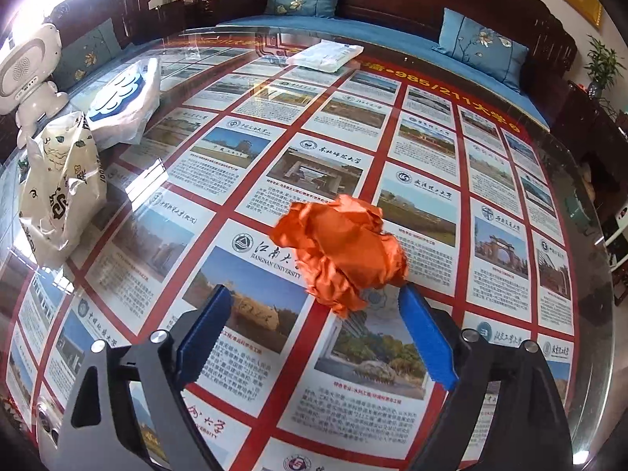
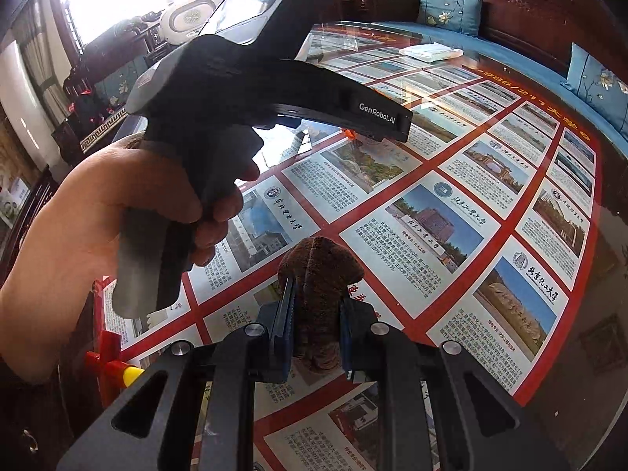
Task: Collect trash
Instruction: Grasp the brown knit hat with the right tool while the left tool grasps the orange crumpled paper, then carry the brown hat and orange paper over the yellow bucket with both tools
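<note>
In the left wrist view a crumpled orange paper ball (image 1: 340, 253) lies on the glass tabletop (image 1: 510, 180), just below the centre of the frame; it is an irregular lump of sharp creases and folded flaps, a little wider than tall in the picture, its long axis running from upper left to lower right, with a ragged tail hanging toward the lower edge; the left gripper (image 1: 314, 298) stands with its 2 blue-padded fingers (image 1: 208, 325) well apart, the ball just beyond the tips and nearer the right finger, which it seems to brush, though contact cannot be told; nothing is pinched between the pads.

Under the glass lies a glossy poster of university photographs and text blocks set in a red grid; at the left of the frame stand a cream printed plastic bag (image 1: 62, 188), a white bag with a blue cloud mark (image 1: 125, 98) and a white rounded toy robot (image 1: 31, 70); a flat white packet (image 1: 324, 55) lies at the far edge, with blue embroidered cushions (image 1: 481, 49) on a dark wooden sofa behind.

In the right wrist view the right gripper (image 2: 316, 325) is clamped on a brown fuzzy cloth (image 2: 318, 271), a soft wad bulging upward past the fingertips, its long axis upright in the frame; at the upper left a hand (image 2: 117, 204) grips the handle of the black left gripper body.
</note>
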### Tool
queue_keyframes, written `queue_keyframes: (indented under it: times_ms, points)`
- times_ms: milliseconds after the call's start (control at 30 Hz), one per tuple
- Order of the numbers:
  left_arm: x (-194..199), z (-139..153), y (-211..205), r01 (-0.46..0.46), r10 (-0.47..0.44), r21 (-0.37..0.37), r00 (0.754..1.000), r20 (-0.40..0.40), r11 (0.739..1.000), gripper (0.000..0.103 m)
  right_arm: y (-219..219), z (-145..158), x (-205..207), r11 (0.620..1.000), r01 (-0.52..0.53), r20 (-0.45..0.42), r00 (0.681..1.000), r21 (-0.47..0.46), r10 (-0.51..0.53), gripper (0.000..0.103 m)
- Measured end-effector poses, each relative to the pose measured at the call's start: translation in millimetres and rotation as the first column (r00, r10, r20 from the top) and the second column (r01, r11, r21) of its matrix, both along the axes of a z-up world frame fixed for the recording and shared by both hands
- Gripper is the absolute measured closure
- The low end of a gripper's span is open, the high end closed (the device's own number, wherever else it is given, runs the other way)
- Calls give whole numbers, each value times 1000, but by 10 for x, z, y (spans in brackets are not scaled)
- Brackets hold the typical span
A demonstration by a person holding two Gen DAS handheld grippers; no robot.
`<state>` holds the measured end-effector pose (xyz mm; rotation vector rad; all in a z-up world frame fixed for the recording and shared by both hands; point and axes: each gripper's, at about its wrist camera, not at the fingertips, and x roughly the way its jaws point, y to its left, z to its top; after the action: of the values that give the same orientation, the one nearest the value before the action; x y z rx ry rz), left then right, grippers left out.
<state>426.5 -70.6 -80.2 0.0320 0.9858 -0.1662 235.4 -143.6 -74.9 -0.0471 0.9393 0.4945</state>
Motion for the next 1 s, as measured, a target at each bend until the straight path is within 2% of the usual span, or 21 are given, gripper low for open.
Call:
queue_keyframes:
  times_ms: [67,167,200,233,300,333,400,433,600,800,1000]
  points:
    - [48,2,-18,0,0,9,1000,-1,1000,21,-28,-3,34,1000,0,-4,1000,13,0,84]
    - [71,12,-68,15,-15,41,1000,4,999,35,-60,-6,87,1000,4,-13,1000,27,-4,84]
    - [73,17,-73,18,-18,53,1000,5,998,43,-64,-7,91,1000,8,-12,1000,26,-8,84]
    - [77,22,-83,21,-21,60,1000,5,998,47,-65,-8,91,1000,7,-10,1000,26,-7,84]
    - [73,45,-90,30,-30,60,1000,5,998,68,-75,-8,73,1000,9,-8,1000,30,-9,84]
    - [71,54,-88,41,-42,53,999,4,998,75,-87,-13,73,999,10,-7,1000,33,-9,84]
    - [40,67,-71,72,-72,23,997,-7,997,87,-112,-23,51,999,14,-7,1000,45,-14,84]
    - [9,68,-61,83,-83,19,997,-10,996,90,-133,-24,42,999,18,-9,1000,51,-18,84]
    - [-227,59,11,169,-169,-4,986,11,986,93,-182,-21,5,998,25,-14,1000,54,-24,84]
    - [-593,102,163,224,-224,-61,975,4,973,93,-273,-20,-115,997,43,-20,999,61,-41,84]
    - [-1151,291,198,323,-322,-82,946,28,943,93,-439,90,-324,994,74,-7,997,83,-74,84]
